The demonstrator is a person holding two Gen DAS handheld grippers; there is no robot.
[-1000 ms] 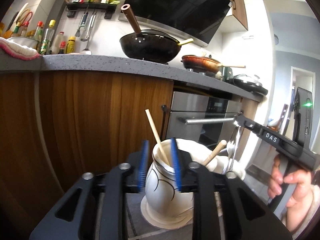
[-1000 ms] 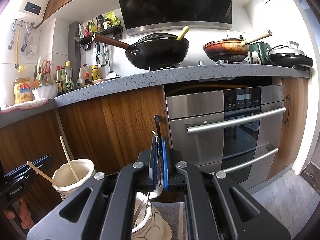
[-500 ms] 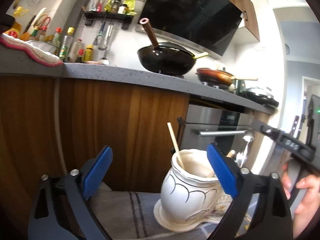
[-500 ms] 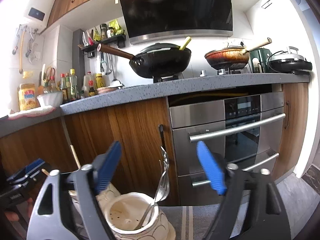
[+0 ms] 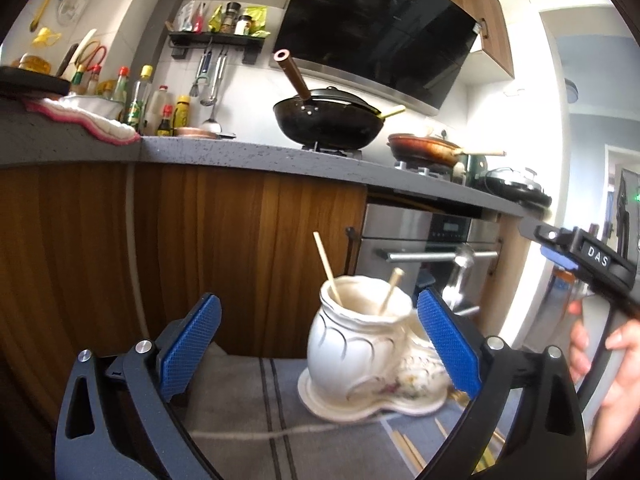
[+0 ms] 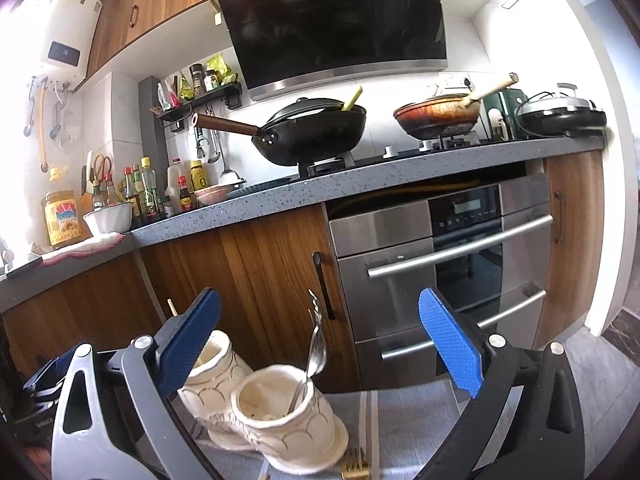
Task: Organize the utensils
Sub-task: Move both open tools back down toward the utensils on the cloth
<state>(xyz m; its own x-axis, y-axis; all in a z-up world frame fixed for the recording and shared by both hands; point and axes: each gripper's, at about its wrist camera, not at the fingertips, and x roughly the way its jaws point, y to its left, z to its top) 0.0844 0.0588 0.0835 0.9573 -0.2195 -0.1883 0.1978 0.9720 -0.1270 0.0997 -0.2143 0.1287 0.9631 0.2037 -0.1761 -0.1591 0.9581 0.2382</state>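
Observation:
A white ceramic holder with two joined pots (image 5: 360, 360) stands on a grey striped cloth (image 5: 248, 400). Two wooden chopsticks (image 5: 326, 268) lean in its nearer pot. My left gripper (image 5: 318, 300) is opening, its blue pads wide apart; that pot stands free between them, touching neither. In the right wrist view a metal utensil (image 6: 316, 344) leans in the near pot of the holder (image 6: 280, 420). My right gripper (image 6: 319, 294) is opening too, both pads well clear of the utensil's handle. It also shows at the right edge of the left view as the right gripper (image 5: 556, 246).
Loose chopsticks (image 5: 408, 448) and a gold fork (image 6: 354, 470) lie on the cloth near the holder. Behind stand wooden cabinet doors (image 6: 260, 280) and a steel oven (image 6: 440, 264). The counter above carries a black wok (image 6: 316, 132), a pan and bottles. A hand (image 5: 616, 360) holds the right gripper.
Both grippers opened wide and drew back and slightly up. The left one released a chopstick into its pot; the right one let go of the metal utensil, which now leans in its pot.

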